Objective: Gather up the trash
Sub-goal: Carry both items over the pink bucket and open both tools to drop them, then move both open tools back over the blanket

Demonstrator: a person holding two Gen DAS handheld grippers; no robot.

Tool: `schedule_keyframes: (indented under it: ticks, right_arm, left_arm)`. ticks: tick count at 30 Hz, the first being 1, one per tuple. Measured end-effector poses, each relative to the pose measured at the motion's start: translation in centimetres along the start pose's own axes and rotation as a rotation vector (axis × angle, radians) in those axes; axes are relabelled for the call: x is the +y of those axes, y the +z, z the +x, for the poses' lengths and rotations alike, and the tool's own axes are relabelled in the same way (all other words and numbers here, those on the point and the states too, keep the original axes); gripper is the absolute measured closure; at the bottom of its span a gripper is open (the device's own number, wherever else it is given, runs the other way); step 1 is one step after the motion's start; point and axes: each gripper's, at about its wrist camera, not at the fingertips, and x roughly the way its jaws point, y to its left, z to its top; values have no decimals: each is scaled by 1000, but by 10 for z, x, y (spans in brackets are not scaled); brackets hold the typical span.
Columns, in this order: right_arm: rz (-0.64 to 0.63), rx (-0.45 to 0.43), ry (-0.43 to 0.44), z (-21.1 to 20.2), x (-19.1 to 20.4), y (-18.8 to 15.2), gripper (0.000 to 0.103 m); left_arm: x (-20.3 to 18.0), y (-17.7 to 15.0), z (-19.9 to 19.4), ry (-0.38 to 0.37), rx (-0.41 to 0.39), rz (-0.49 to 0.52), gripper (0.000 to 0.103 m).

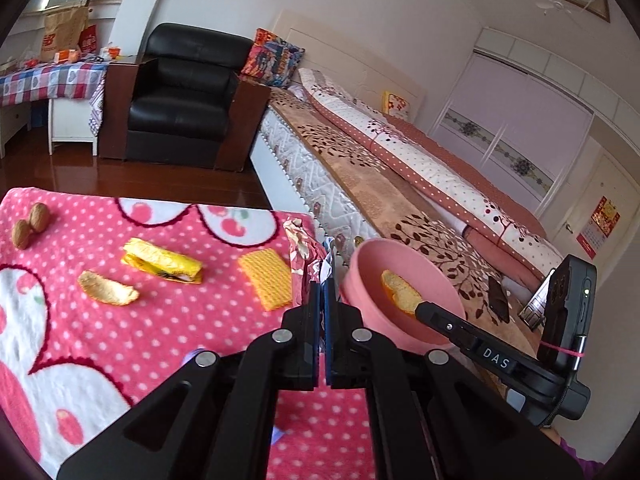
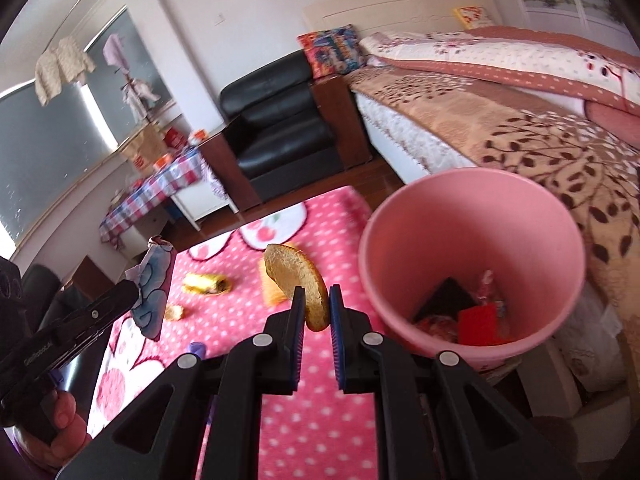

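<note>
Right gripper (image 2: 317, 307) jaws pinch a piece of orange peel (image 2: 298, 284) by its lower edge, held up just left of the pink bin (image 2: 472, 204), not yet over the rim. Left gripper (image 1: 321, 288) jaws pressed together on a crumpled wrapper (image 1: 304, 252), near the bin's left side. Peel looks light, curved, semi-stiff, could pivot or slip in an edge pinch; a deeper bite across the curve would hold better. Wrapper is thin, crinkly, near weightless, any fold works, may cling to the pads on release. Still on the pink dotted surface (image 1: 160, 344): another peel (image 1: 108, 289), yellow wrapper (image 1: 162, 261), wafer biscuit (image 1: 267, 280) (brittle, grip gently by long edges), two walnuts (image 1: 31, 224) far left (hard, round, likely to roll).
</note>
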Motion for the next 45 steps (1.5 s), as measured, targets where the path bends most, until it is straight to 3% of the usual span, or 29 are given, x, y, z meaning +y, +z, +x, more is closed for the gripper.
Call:
schedule_keyframes:
  ticks: [5,12,19,27,29,30,32,40,45]
  right_arm:
    - [46,-41,-63,-12,-34,7,92]
    - [97,-52,-122,-16,-78,14,92]
    - [122,-37,-130,-7,-97,12,91]
    - [124,-26,-128,4,-102,13,91]
    - [131,-30,-124,6,-102,12,89]
    - [137,-33,-114,6,-103,12,82]
    - [143,-42,-118,5,-104,11,64]
    - [86,-63,-108,-8,-85,7,62]
    - [9,-49,-74,-11,-53,-2,62]
  left_arm:
    - [-37,0,27,-60,27,68,102]
    - [-71,-1,69,-86,72,113,102]
    - [-92,-7,104,-97,113,156,102]
    - [-94,-10,128,-103,151,133,102]
    - [-94,-10,133,-109,168,124,92]
    - [-94,-9,134,-115,170,120,87]
    - [-94,-9,133,-118,163,117,64]
    - [-88,-7,109,-100,131,129,63]
    - [-75,-13,86,-41,137,134,63]
